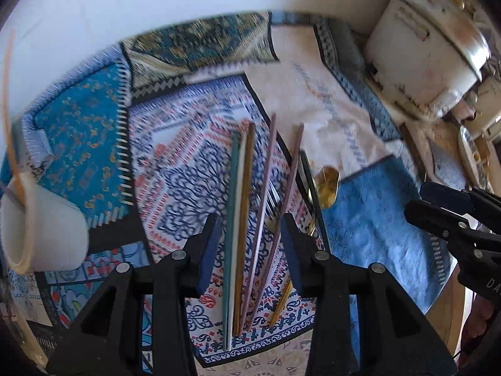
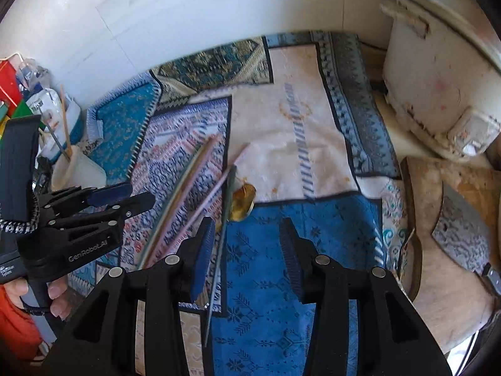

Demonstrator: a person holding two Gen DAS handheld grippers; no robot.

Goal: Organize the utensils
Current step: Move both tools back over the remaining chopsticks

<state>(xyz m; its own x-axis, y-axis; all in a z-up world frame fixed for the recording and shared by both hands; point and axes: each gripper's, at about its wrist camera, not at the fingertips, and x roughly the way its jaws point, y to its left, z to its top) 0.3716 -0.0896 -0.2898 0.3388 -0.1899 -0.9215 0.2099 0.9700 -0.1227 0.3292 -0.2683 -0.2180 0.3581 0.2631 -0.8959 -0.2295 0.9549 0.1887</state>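
Observation:
Several chopsticks (image 1: 242, 219), teal, cream, brown and mauve, lie side by side on a patterned blue-and-white mat (image 1: 188, 181). A fork (image 1: 272, 210) and a gold spoon (image 1: 327, 185) with a dark handle lie to their right. My left gripper (image 1: 250, 238) is open, hovering above the chopsticks with them between its fingers. My right gripper (image 2: 245, 244) is open and empty over a blue cloth (image 2: 281, 266), with the gold spoon (image 2: 241, 202) and its dark handle just left of it. A white cup (image 1: 40, 228) holding a stick stands at the left.
A white wall runs along the back. A worn white appliance (image 1: 426, 56) stands at the back right. A wooden board (image 2: 454, 203) with a cleaver lies right of the cloths. Bottles and clutter (image 2: 40, 106) stand at the far left behind the cup (image 2: 78, 172).

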